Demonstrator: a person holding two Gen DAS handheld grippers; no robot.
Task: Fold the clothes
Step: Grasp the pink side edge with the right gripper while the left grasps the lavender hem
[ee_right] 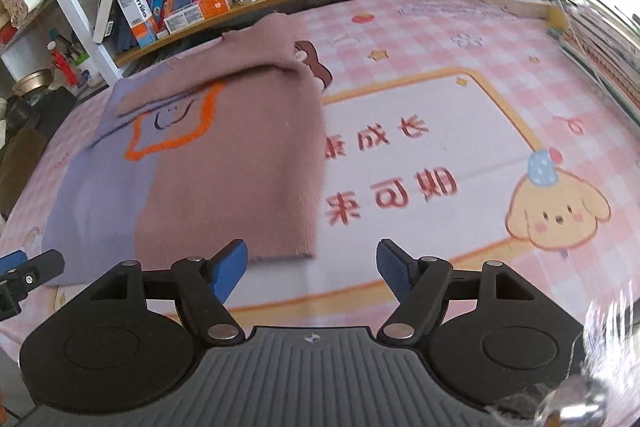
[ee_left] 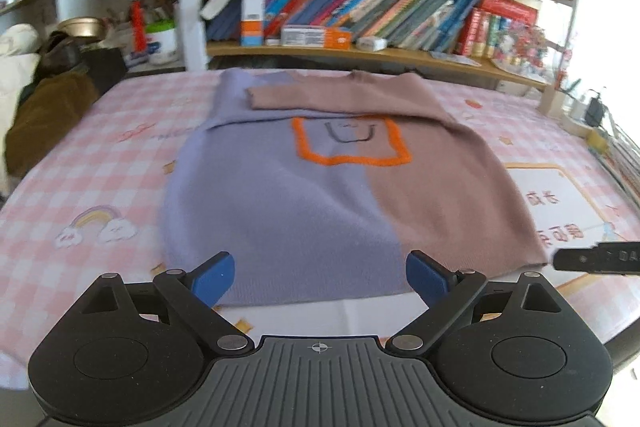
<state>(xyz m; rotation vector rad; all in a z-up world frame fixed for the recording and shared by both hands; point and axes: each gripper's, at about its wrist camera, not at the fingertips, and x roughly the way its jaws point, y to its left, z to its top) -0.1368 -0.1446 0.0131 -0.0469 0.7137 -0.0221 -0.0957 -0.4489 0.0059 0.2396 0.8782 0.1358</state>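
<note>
Surface: a counter (ee_right: 500, 39) under a pink checked cloth with cartoon prints, backed by a bookshelf (ee_left: 360, 51) crowded with books.

Garment: one knit sweater (ee_left: 320, 195), half lilac and half dusty pink, with an orange-outlined patch on the chest. It lies flat on the counter, collar toward the bookshelf, hem toward the claws. Its long axis runs from hem to collar, straight away from both cameras. Both sleeves lie folded in across the upper chest; the pink sleeve (ee_left: 340, 95) rests on top, and the lilac one is largely covered by it. The body below the patch lies at full length, with no cross fold.

Left claw (ee_left: 320, 281): jaws spread wide, holding nothing, poised just short of the hem on the lilac half and centred on the garment.

Right claw (ee_right: 312, 267): likewise spread and empty, near the pink corner of the hem (ee_right: 280, 251), with most of its span over bare cloth to the right of the sweater.

Assessment: the sleeves are in and the body is unfolded. Both claws sit at the hem end. The left is the nearer to the garment's middle, the right to its outer corner. Any lift of the hem toward the collar would follow the long axis.
</note>
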